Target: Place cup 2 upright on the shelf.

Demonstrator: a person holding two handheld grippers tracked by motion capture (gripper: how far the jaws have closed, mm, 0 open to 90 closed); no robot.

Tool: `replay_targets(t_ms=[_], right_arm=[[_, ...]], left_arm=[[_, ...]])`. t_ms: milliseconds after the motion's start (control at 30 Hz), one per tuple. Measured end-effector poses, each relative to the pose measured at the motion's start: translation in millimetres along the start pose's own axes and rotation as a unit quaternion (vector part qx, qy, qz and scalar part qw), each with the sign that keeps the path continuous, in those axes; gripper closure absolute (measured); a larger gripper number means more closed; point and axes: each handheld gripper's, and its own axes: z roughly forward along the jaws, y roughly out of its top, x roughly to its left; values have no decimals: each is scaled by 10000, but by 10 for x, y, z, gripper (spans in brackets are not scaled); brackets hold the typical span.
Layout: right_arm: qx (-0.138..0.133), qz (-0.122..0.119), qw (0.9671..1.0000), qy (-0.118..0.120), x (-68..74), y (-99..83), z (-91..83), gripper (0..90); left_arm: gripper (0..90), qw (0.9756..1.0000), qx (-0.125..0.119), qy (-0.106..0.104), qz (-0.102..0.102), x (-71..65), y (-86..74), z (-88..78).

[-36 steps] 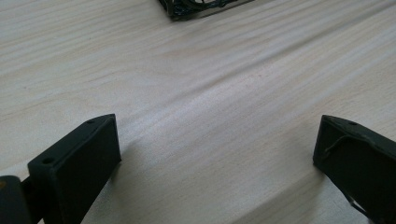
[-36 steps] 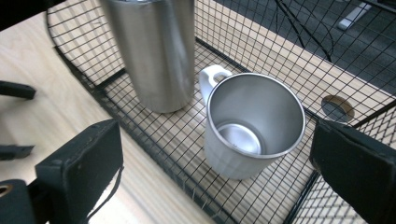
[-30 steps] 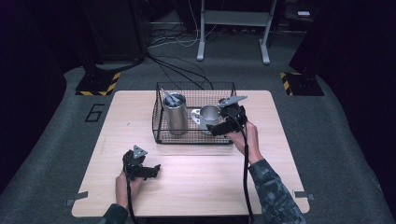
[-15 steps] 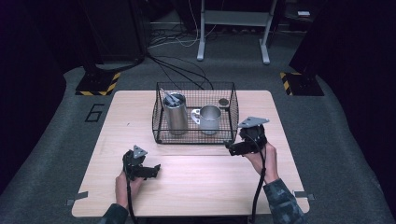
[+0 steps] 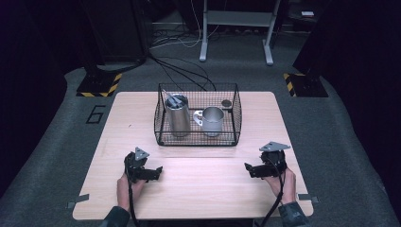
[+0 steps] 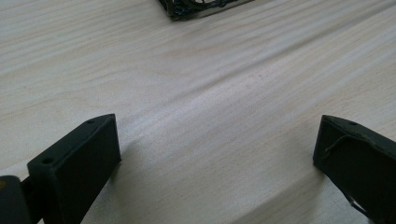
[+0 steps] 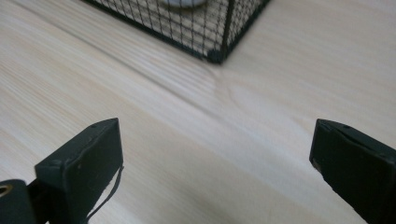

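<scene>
Grippers rest low on our desk [image 5: 198, 189]: left gripper [image 5: 157, 171] at lower left, right gripper [image 5: 249, 168] at lower right, both with jaws spread wide and empty. Upper centre, the wire basket [image 5: 197, 140] holds a steel canister [image 5: 176, 116] and mug [image 5: 212, 120].

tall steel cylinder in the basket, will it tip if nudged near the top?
Probably. The tall steel cylinder stands upright and looks taller than wide, so a high push may topple it. The wire basket wall and the mug beside it would likely catch it. Its smooth metal looks slippery.
</scene>
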Motion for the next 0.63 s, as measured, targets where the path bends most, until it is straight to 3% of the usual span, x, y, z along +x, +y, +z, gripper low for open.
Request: replay_targets(t_ms=[267, 500, 633], right_arm=[[92, 401, 9991, -58, -150, -496, 130, 15], [58, 650, 9978, -117, -213, -698, 199, 0], [-18, 640, 9978, -185, -238, -764, 219, 0]], left_arm=[[4, 10000, 1, 0, 1, 0, 0, 0], [4, 10000, 0, 0, -4, -1, 0, 0], [4, 10000, 32, -17, 5, 2, 3, -4]])
